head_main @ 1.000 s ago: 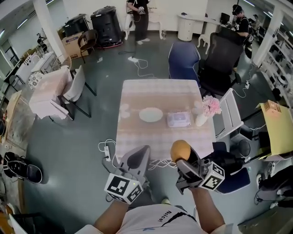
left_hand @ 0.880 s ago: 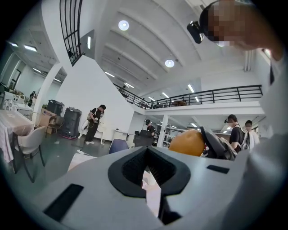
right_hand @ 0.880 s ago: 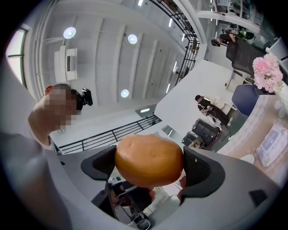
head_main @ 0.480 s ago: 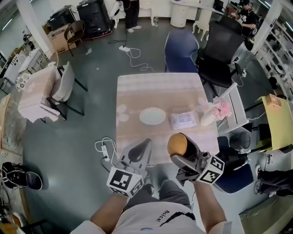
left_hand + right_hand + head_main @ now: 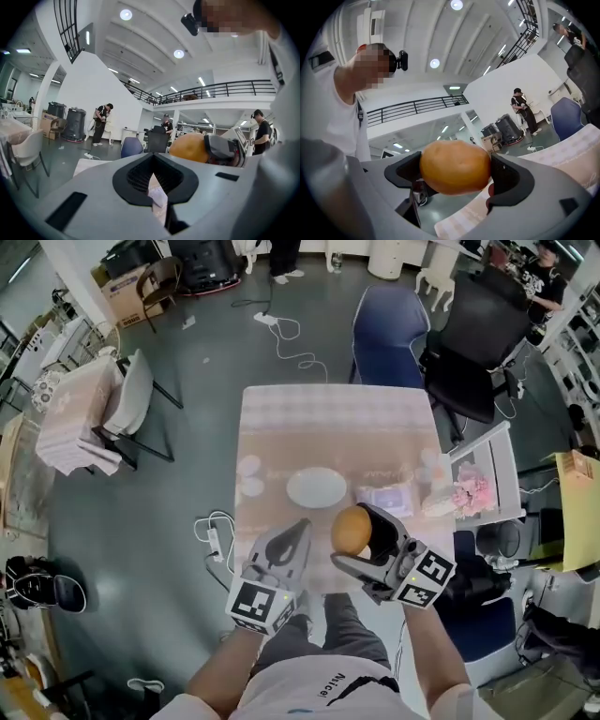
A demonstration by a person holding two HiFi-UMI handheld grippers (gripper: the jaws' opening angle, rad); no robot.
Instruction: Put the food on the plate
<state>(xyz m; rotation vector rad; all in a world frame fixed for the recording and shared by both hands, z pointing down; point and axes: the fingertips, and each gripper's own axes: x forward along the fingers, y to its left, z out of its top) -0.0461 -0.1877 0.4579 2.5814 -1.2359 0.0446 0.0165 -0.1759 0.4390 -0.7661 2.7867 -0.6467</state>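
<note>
Above table | right tongs pinch round golden-brown food | left tongs pressed together

Table: square top, covered w/ pale pink checked cloth, standing on grey floor.

Items directly on cloth, all positions ref. to plate:
- Plate: white, flat, approx. mid-table.
- L of plate, near table's L edge: two small pale round items, one just behind the other. Type not discernible.
- R of plate, just beside it, not touching: clear plastic box.
- Further R, at table's R edge: pink flowers in a pale vase.
</note>
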